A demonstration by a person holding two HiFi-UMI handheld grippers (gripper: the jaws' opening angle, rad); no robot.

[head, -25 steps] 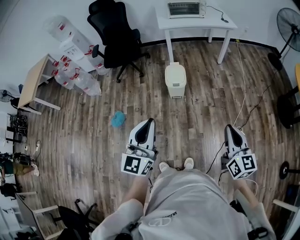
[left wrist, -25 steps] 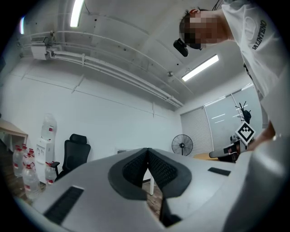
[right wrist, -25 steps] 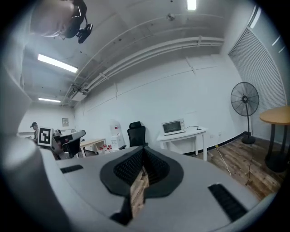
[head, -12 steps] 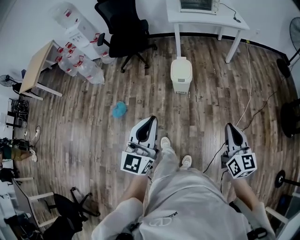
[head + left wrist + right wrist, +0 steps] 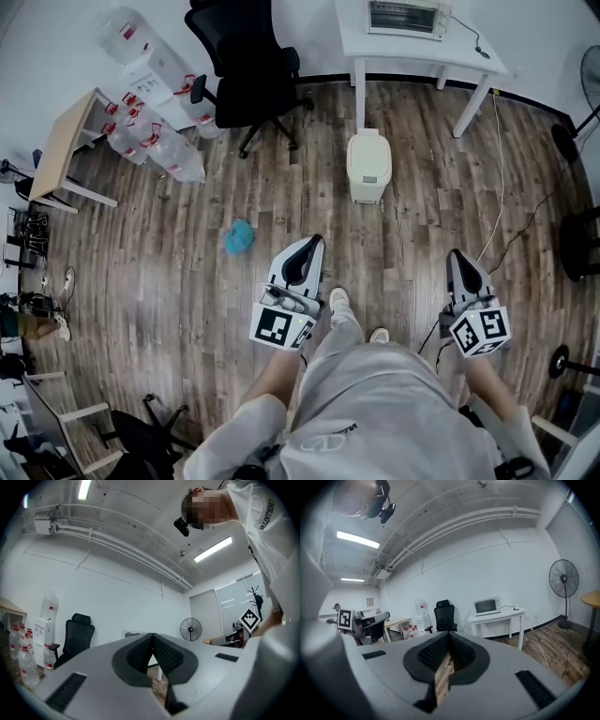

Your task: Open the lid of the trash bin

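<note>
Grippers: the left gripper (image 5: pixel 307 246) and the right gripper (image 5: pixel 457 258) are each held low in front of the person, pointing forward over the floor.
Left claw: in the left gripper view the left gripper (image 5: pixel 152 637) has its jaws pressed together at the tips, with nothing between them.
Right claw: in the right gripper view the right gripper (image 5: pixel 449 635) is likewise closed tip to tip and empty.
Shoes: one shoe (image 5: pixel 339 300) is forward between the grippers, and the other shoe (image 5: pixel 379 335) is a little behind it.
Trash bin: the cream trash bin (image 5: pixel 368 165) stands on the wooden floor (image 5: pixel 169 281) ahead of both grippers and well apart from them, lid down, just in front of the white table (image 5: pixel 422 47).
Table top: a toaster oven (image 5: pixel 408 17) sits on it.
Left side: a black office chair (image 5: pixel 246 66), water bottles (image 5: pixel 150 141) and a small blue object (image 5: pixel 237 237) on the floor.
</note>
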